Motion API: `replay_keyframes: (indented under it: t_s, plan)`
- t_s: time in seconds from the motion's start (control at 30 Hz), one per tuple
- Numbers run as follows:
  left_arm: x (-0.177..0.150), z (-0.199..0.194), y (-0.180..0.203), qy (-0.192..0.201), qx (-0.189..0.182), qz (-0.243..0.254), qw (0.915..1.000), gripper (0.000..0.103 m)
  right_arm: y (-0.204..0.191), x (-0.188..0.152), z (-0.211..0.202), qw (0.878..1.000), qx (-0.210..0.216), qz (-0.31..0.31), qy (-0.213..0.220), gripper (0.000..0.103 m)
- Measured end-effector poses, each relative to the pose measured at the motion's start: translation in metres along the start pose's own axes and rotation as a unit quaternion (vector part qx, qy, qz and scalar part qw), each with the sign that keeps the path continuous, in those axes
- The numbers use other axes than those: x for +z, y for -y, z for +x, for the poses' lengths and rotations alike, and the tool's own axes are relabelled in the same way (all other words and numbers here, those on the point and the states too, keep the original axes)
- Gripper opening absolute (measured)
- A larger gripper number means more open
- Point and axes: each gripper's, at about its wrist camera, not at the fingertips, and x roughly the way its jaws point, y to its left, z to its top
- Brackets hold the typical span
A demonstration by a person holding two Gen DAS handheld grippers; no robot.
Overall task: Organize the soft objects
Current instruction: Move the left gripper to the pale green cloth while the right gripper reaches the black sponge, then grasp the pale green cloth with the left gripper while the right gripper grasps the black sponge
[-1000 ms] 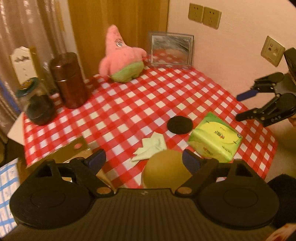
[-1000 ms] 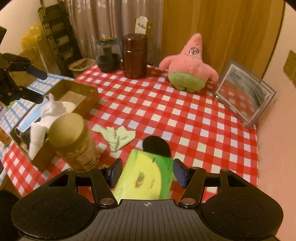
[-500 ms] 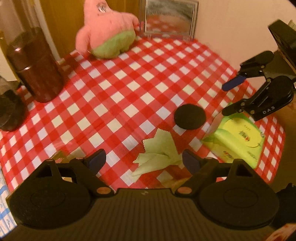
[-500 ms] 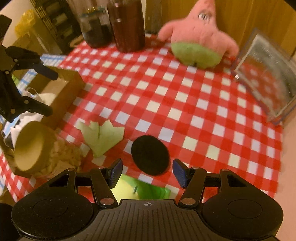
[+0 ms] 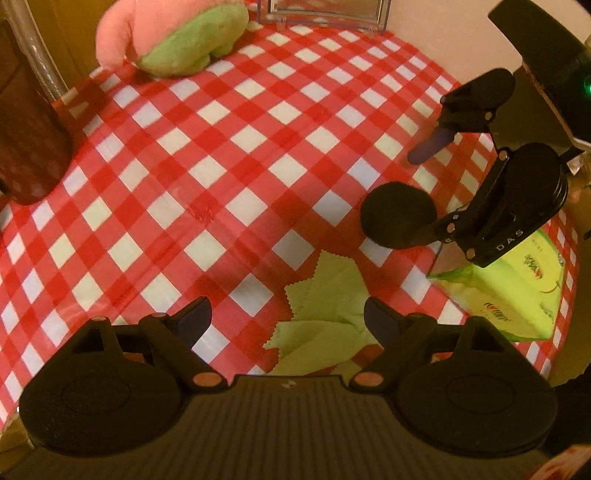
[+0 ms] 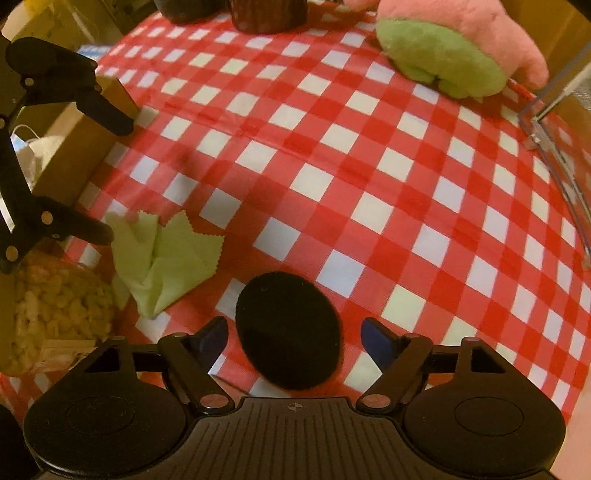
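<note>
A crumpled light green cloth [image 5: 325, 317] lies on the red-checked tablecloth, just in front of my open, empty left gripper [image 5: 287, 317]; it also shows in the right wrist view [image 6: 166, 258]. A round black soft pad [image 6: 288, 328] lies between the fingers of my open right gripper [image 6: 295, 334]; it also shows in the left wrist view [image 5: 397, 214]. A pink and green plush star [image 6: 454, 48] sits at the far side [image 5: 181, 33]. The left gripper [image 6: 107, 177] hangs above the cloth in the right wrist view.
A green tissue pack [image 5: 513, 291] lies at the table's right edge. A jar of pale snacks [image 6: 55, 314] and a cardboard box [image 6: 85, 147] with white cloth stand at the left. A dark brown canister [image 5: 26, 140] and a clear frame [image 6: 554, 147] stand at the back.
Both grippers have moved down and forward toward the table. The cloth now lies just ahead of the left fingers and the black pad between the right fingers. Both stay open.
</note>
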Motion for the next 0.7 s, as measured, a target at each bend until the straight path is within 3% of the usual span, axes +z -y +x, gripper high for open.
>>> replay_keyframes:
  t_s: [0.33, 0.47, 0.53, 0.6, 0.7]
  plan:
    - [-0.001, 0.025, -0.002, -0.024, -0.027, 0.009, 0.9993, 0.088, -0.004, 0.005, 0.027, 0.998, 0.0, -0.033, -0.045, 0.08]
    - [0.002, 0.035, 0.002, -0.033, -0.032, 0.025, 0.9986, 0.088, -0.004, 0.004, 0.029, 0.998, -0.012, -0.04, -0.04, 0.08]
    - [0.004, 0.039, 0.006, -0.038, -0.039, 0.035, 0.9979, 0.088, -0.003, 0.004, 0.028, 0.998, -0.015, -0.04, -0.036, 0.077]
    - [0.007, 0.043, 0.01, -0.045, -0.044, 0.05, 0.9967, 0.088, -0.001, 0.004, 0.025, 0.998, -0.023, -0.044, -0.033, 0.066]
    - [0.012, 0.047, 0.016, -0.055, -0.051, 0.069, 0.9948, 0.088, 0.006, 0.003, 0.022, 0.999, -0.026, -0.036, -0.025, 0.065]
